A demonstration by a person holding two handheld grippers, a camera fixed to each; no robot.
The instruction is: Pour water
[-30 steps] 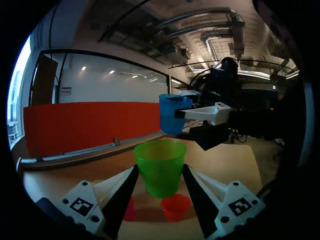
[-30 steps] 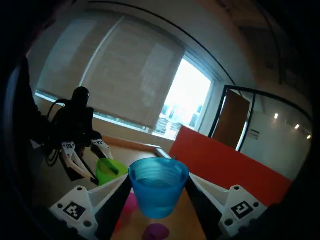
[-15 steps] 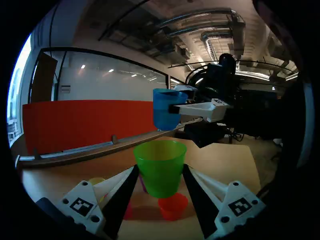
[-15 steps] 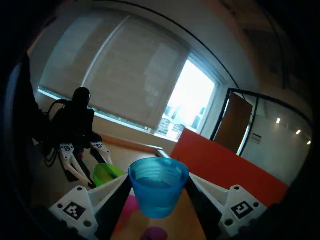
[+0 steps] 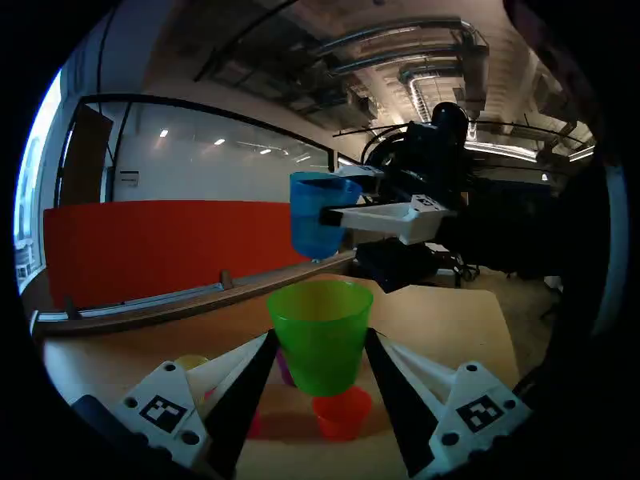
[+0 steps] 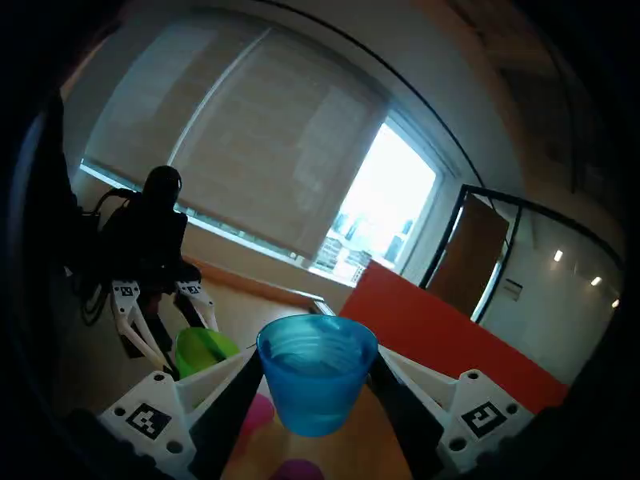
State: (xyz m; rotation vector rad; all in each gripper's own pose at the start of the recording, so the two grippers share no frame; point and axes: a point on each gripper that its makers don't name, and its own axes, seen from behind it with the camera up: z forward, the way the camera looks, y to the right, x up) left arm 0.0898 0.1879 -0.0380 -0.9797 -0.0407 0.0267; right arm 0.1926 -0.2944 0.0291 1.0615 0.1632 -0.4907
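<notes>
My left gripper (image 5: 320,352) is shut on an upright green cup (image 5: 321,334), held above the wooden table (image 5: 448,320). Farther off and higher, the right gripper (image 5: 352,210) holds a blue cup (image 5: 316,214) upright. In the right gripper view, that gripper (image 6: 317,376) is shut on the blue cup (image 6: 315,384), which has water in it. The green cup (image 6: 200,350) appears lower left there, between the left gripper's white fingers (image 6: 132,328).
Small cups stand on the table under the green one: an orange cup (image 5: 342,414), a pink one (image 5: 253,422), a purple one (image 5: 283,366) and a yellow one (image 5: 190,364). A red partition (image 5: 168,248) runs along the table's far edge. A window (image 6: 368,216) lies beyond.
The blue cup has risen and drifted left in the left gripper view, nearer above the green cup. Both cups stay upright and held.
</notes>
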